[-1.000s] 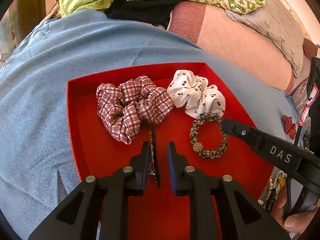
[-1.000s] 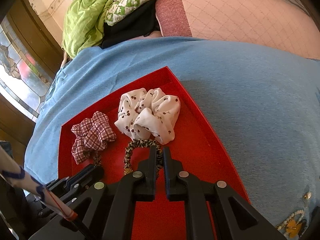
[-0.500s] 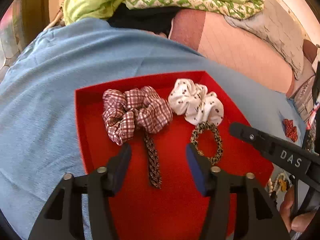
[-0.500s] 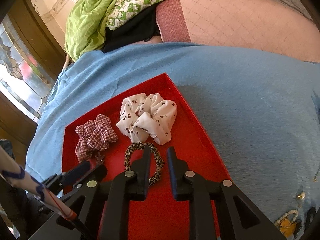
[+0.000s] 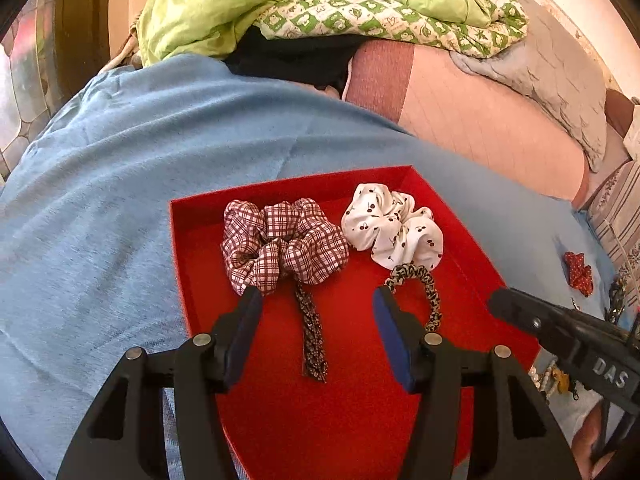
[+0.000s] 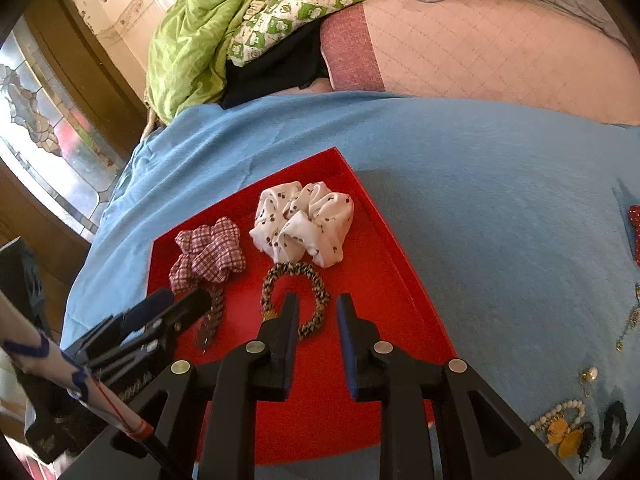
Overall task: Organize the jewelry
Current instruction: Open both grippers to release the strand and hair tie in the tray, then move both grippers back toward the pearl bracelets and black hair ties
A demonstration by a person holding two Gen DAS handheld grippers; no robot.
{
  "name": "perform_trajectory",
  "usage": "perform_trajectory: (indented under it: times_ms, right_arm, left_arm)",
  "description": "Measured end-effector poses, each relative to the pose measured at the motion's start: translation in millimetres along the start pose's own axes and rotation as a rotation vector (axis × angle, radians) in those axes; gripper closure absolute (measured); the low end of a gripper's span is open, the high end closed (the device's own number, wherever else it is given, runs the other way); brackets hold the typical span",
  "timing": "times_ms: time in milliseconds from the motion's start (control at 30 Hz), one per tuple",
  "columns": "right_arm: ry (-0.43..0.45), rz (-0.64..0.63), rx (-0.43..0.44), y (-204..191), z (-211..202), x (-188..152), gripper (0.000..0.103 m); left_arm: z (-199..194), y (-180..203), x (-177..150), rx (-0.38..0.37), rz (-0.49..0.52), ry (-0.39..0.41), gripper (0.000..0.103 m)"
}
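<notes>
A red tray point(image 5: 180, 264) point(image 6: 404, 264) lies on a blue cloth. In it lie a red plaid scrunchie point(image 5: 280, 248) point(image 6: 210, 254), a white cherry-print scrunchie point(image 5: 394, 230) point(image 6: 308, 222), a leopard-print hair tie point(image 5: 424, 284) point(image 6: 312, 280) and a dark patterned strip point(image 5: 312, 340) point(image 6: 208, 324). My left gripper point(image 5: 316, 304) is open and empty, above the strip. My right gripper point(image 6: 316, 304) is open and empty, just near of the leopard tie; it also shows in the left wrist view point(image 5: 560, 332).
Loose jewelry lies on the blue cloth right of the tray: a red dotted bow point(image 5: 578, 272) point(image 6: 634, 236), beaded pieces point(image 6: 564, 424) and a black clip point(image 6: 612, 428). A green quilt point(image 5: 320, 4) and pink bedding point(image 6: 480, 52) lie behind.
My left gripper opened, let go of the dark strip in the tray and drew back. My right gripper opened off the leopard tie and drew back a little.
</notes>
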State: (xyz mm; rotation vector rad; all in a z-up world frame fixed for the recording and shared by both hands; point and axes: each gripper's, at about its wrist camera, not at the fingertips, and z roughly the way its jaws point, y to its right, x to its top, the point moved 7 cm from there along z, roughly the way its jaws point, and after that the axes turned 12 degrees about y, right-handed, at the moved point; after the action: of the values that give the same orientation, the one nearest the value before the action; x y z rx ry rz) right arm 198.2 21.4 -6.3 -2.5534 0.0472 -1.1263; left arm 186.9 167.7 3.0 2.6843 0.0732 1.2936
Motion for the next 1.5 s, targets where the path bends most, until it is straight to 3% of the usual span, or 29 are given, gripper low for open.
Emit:
perform_trajectory:
  times_ms: [400, 500, 800, 1033, 1167, 1267, 1500]
  right_arm:
    - [0.037, 0.053, 0.047, 16, -48, -17, 0.082]
    - [0.036, 0.061, 0.045, 23, -58, -24, 0.076]
    - [0.062, 0.1, 0.041, 52, -93, -42, 0.076]
    - [0.127, 0.22, -0.009, 115, -140, -59, 0.076]
    - [0.183, 0.25, -0.1, 164, -169, -76, 0.076]
    - [0.173, 0.34, -0.131, 200, -177, -89, 0.076]
    - [0.193, 0.395, -0.178, 236, -191, -92, 0.075]
  left_arm:
    - [-21, 13, 3, 0.046, 0.047, 0.066, 0.041]
    - [-27, 20, 0, 0.053, 0.07, 0.077, 0.04]
    - [-48, 43, -18, 0.053, 0.141, 0.096, 0.039]
    - [-84, 70, -38, -0.04, 0.148, 0.097, 0.039]
    - [-100, 88, -71, -0.13, 0.116, 0.035, 0.036]
    - [-98, 100, -89, -0.162, 0.101, -0.018, 0.036]
    - [-83, 119, -107, -0.156, 0.148, -0.062, 0.036]
